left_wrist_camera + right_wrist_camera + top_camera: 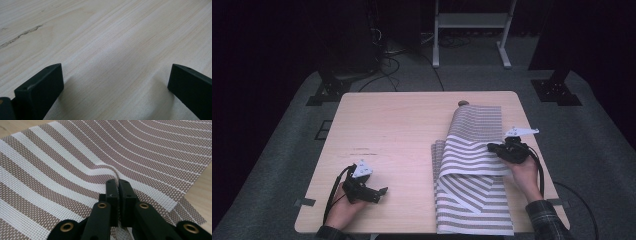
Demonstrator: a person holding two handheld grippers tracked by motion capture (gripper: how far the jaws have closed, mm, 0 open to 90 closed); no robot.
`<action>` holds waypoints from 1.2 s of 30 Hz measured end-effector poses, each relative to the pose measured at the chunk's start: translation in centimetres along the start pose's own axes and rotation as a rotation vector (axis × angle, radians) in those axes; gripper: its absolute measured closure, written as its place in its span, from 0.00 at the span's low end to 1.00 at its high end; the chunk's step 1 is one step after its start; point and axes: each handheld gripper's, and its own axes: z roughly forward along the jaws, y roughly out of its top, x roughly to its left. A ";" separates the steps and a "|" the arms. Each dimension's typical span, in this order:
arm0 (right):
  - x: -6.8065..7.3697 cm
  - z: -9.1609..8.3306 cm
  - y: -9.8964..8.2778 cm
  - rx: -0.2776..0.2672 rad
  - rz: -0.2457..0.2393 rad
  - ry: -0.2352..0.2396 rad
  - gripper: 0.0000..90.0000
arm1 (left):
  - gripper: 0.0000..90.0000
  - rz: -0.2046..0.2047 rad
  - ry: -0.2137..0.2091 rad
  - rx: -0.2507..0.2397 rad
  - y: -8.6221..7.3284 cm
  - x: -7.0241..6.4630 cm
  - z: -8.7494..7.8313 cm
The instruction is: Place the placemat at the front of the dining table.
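1. My right claw (117, 182) is clenched on the edge of the striped placemat (472, 165), its two jaws pressed together with the woven cloth pinched between them.
2. The placemat lies on the right half of the bench (392, 130), running from near the far edge to the near edge. Its right part is lifted and curves over toward the left where I hold it, near the right edge of the bench.
3. Under the lifted fold, more striped mat lies flat, reaching the near edge.
4. My left claw (379, 192) rests near the near left corner of the bench, released, its jaws standing wide apart over bare wood, well apart from the placemat.
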 end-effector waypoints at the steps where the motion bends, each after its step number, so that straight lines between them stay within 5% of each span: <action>1: -0.1 0.3 0.2 0.009 0.004 0.007 0.97 | 0.00 0.001 0.000 0.000 0.0 0.0 0.0; 7: -0.2 0.8 0.4 0.006 0.003 0.009 0.89 | 0.00 0.000 0.000 0.001 0.0 0.0 0.0; 19: 0.8 -1.5 -0.7 -0.021 0.023 0.019 0.59 | 0.00 0.002 0.000 0.000 0.0 0.0 -0.1; 26: 4.0 -2.9 -2.3 0.006 -0.059 0.036 0.56 | 0.00 0.000 0.000 -0.002 -0.1 -0.1 0.0; 36: 7.5 -3.6 -5.3 0.073 -0.093 0.116 0.53 | 0.00 0.001 0.000 -0.002 -0.1 -0.1 -0.1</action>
